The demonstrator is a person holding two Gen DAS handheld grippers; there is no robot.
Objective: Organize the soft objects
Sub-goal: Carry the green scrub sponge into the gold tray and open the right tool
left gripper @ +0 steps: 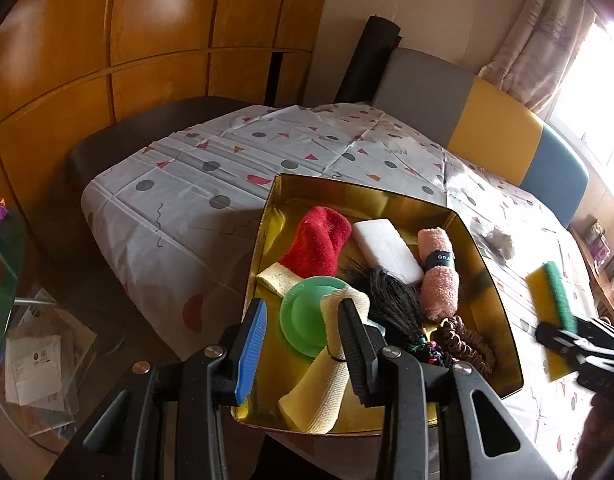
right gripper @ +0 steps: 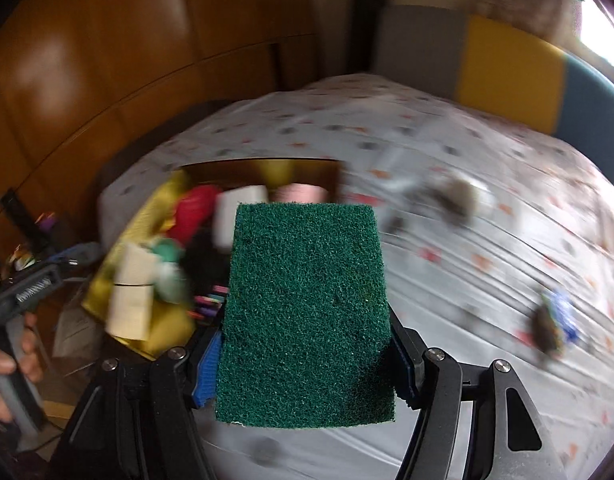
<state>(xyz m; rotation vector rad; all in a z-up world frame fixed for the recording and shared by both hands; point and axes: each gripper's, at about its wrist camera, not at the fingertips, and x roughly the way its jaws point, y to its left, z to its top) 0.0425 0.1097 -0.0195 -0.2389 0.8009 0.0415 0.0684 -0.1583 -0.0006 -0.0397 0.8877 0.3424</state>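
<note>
A gold tin box (left gripper: 483,240) stands on the patterned tablecloth (left gripper: 187,208). In it lie a red sock (left gripper: 319,244), a white sponge (left gripper: 387,248), a rolled pink towel (left gripper: 439,280), a green disc (left gripper: 303,316), a cream cloth (left gripper: 327,380), black hair (left gripper: 395,304) and a brown scrunchie (left gripper: 463,340). My left gripper (left gripper: 303,344) hovers open over the box's near end, pressing on nothing. My right gripper (right gripper: 307,360) is shut on a green-and-yellow scouring sponge (right gripper: 307,312), held above the table right of the box. The sponge (left gripper: 551,300) also shows in the left wrist view.
A grey fluffy lump (left gripper: 499,240) lies on the cloth right of the box, and a small colourful object (right gripper: 551,324) lies further right. A grey, yellow and blue bench back (left gripper: 495,128) borders the far side. A dark chair (left gripper: 107,140) and a hand (right gripper: 3,364) are at the left.
</note>
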